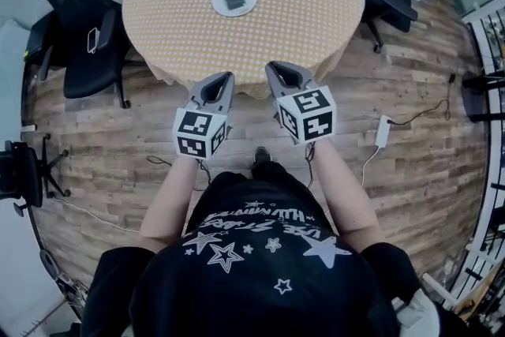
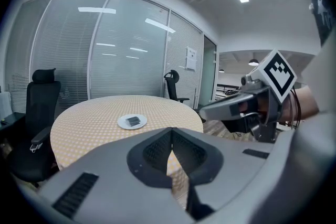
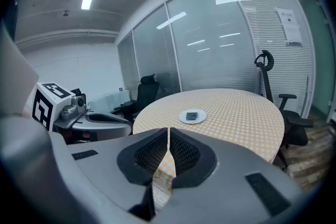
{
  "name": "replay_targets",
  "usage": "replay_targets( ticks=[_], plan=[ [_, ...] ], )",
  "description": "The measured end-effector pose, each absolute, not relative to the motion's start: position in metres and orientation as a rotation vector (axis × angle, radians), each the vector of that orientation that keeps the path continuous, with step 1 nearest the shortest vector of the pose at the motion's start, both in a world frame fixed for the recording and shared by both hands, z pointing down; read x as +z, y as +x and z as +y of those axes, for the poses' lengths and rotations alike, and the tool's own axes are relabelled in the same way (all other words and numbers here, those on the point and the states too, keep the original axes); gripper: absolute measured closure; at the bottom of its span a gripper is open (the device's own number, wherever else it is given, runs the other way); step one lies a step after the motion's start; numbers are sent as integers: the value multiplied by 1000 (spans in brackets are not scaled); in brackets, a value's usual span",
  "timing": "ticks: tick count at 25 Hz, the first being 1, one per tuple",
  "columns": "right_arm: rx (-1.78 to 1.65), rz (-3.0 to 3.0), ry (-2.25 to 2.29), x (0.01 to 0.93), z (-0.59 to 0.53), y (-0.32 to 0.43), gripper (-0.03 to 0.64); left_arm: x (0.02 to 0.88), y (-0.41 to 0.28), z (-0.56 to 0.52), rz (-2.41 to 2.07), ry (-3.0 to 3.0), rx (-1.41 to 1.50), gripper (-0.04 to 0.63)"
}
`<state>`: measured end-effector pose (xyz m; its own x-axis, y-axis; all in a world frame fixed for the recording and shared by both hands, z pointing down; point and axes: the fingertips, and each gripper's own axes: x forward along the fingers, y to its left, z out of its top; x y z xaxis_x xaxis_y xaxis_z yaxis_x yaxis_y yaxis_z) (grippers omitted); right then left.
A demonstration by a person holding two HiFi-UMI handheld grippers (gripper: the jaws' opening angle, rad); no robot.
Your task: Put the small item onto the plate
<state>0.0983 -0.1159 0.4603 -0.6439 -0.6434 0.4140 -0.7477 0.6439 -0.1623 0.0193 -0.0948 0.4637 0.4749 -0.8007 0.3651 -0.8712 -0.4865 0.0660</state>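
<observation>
Since the small item (image 1: 234,0) already lay on the plate (image 1: 217,4), the task looked done, and the wise course was holding both grippers clear of it. The left gripper (image 1: 223,80), well short of the plate, had its jaws together on nothing; the right gripper (image 1: 276,69) was likewise closed and empty.

The tablecloth (image 1: 300,4) looks woven, the plate (image 1: 217,4) smooth, the floor (image 1: 410,193) matt wood.
</observation>
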Motion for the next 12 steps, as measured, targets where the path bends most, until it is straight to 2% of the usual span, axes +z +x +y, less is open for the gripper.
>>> replay_targets(
  ticks=[12],
  plan=[
    [527,-2551,1260,437,-56,67,586,445,-34,-36,-1440,2475,328,595]
  ],
)
